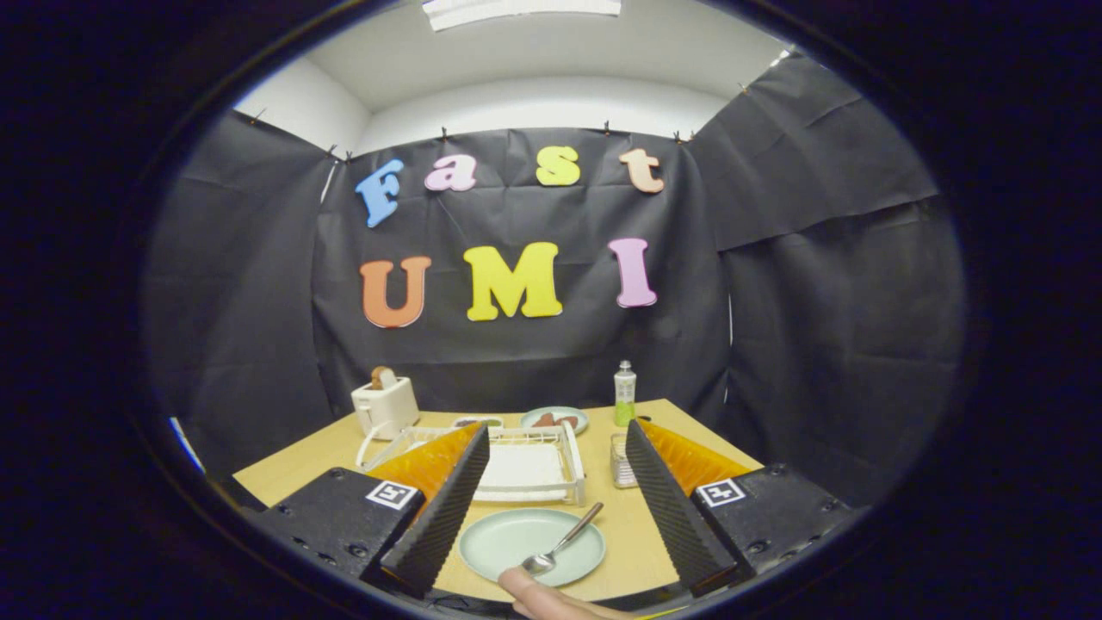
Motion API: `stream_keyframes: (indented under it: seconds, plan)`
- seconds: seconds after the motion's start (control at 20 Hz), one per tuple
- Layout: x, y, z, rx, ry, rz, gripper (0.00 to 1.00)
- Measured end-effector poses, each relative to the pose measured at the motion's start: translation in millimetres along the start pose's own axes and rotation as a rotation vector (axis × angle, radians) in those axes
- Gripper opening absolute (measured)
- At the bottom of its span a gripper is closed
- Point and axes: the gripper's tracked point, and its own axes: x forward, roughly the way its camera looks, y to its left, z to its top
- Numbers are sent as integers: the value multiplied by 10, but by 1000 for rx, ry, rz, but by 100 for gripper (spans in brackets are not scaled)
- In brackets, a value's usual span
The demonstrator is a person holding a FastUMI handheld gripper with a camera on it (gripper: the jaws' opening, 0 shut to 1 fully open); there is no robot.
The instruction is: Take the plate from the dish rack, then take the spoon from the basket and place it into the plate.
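Take the pale green plate (516, 538) as the middle of things. It lies flat on the wooden table (301, 461), close to the near edge.

Far off to the left of the plate, at the back of the table, stands a white toaster (385, 405) with a piece of bread (380, 375) poking out of the top. Its cord loops down onto the table beside it.

Right behind the plate sits the white dish rack (551, 465). Its slots hold no dishes. Behind the rack lies a second small plate (554, 419) with something brown on it; I cannot tell what it is.

On the plate rests the spoon (564, 540). Its bowl lies at the near rim and its handle points up and to the right, past the far rim. A fingertip (538, 594) of a person pokes in just in front of the plate, touching or almost touching the spoon's bowl.

The tongs (551, 517) are wide apart and hold nothing. One finger stands to the left of the plate and one to the right, so the plate lies between them.

Behind the plate and a bit to the right stands a small wire basket (622, 461), just beside the rack. Farther back is a bottle (624, 393) with green liquid.
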Motion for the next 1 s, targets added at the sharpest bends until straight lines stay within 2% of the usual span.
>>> stream_keyframes:
  seconds: [0.35, 1.0]
  plan:
    - [-470, 223, -10, -37, -32, 72, 100]
    - [-479, 152, -134, -30, -5, 76, 100]
